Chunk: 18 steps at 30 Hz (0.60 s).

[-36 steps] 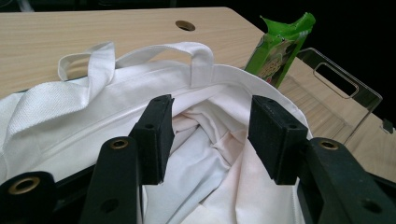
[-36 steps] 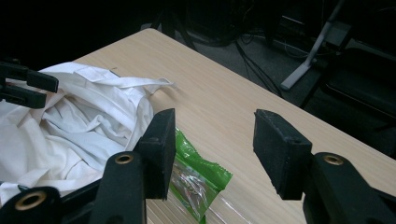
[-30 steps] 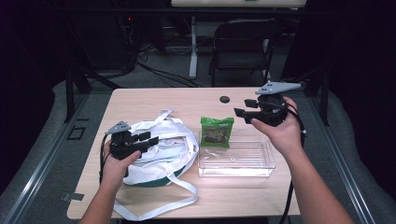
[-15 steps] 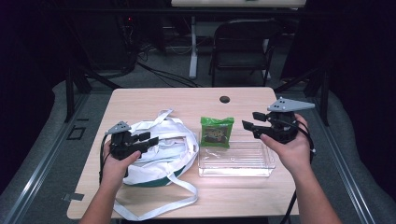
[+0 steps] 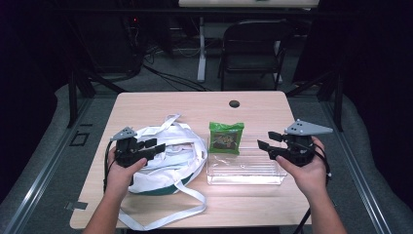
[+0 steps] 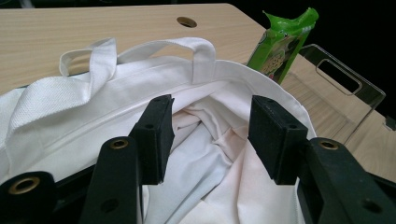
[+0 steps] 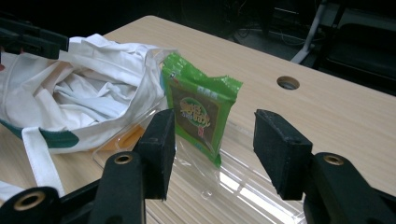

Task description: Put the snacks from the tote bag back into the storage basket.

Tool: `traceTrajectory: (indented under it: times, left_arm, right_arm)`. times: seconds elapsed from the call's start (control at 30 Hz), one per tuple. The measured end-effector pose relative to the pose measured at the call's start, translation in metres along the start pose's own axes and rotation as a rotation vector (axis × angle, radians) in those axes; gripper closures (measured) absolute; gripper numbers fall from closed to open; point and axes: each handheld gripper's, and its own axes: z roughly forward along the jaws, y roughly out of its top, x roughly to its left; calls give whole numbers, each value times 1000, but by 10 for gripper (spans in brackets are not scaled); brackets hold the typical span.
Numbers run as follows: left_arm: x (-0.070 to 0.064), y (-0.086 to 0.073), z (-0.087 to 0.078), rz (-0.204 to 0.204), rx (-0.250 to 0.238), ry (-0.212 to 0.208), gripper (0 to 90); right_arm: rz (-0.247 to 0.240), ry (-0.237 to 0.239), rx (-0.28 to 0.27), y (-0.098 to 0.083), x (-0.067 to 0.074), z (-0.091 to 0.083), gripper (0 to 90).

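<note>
Right gripper view puts the green snack packet (image 7: 201, 112), upright in the clear tray (image 7: 243, 186), straight ahead of your wide-open right claw (image 7: 219, 154).

White cloth tote bag (image 5: 165, 156), crumpled, mouth open, straps loose, dark green bottom edge, lies on left half of table. Green snack packet (image 5: 226, 138) stands tilted against far wall of clear plastic tray (image 5: 246, 171), just right of the bag.

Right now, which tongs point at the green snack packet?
The right tongs: open, aimed at the green snack packet leaning in the clear tray. The left tongs hover open over the white tote bag.
</note>
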Motion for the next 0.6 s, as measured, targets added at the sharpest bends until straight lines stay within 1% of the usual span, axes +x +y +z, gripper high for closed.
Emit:
traceTrajectory:
  times: [0.1, 0.27, 0.37, 0.47, 0.6]
  left_arm:
    - [0, 0, 0, 2, 4, 3, 501]
    - [0, 0, 0, 2, 3, 5, 501]
    - [0, 0, 0, 2, 0, 6, 500]
    - [0, 0, 0, 2, 0, 7, 500]
    - [-1, 0, 0, 4, 1, 6, 498]
  right_arm:
    - [9, 1, -7, -9, 1, 1, 489]
    - [2, -6, -2, -23, 4, 2, 490]
    - [3, 1, -19, -31, 7, 3, 491]
    - [-8, -4, -22, -37, 9, 3, 491]
    - [15, -3, -27, -46, 12, 5, 492]
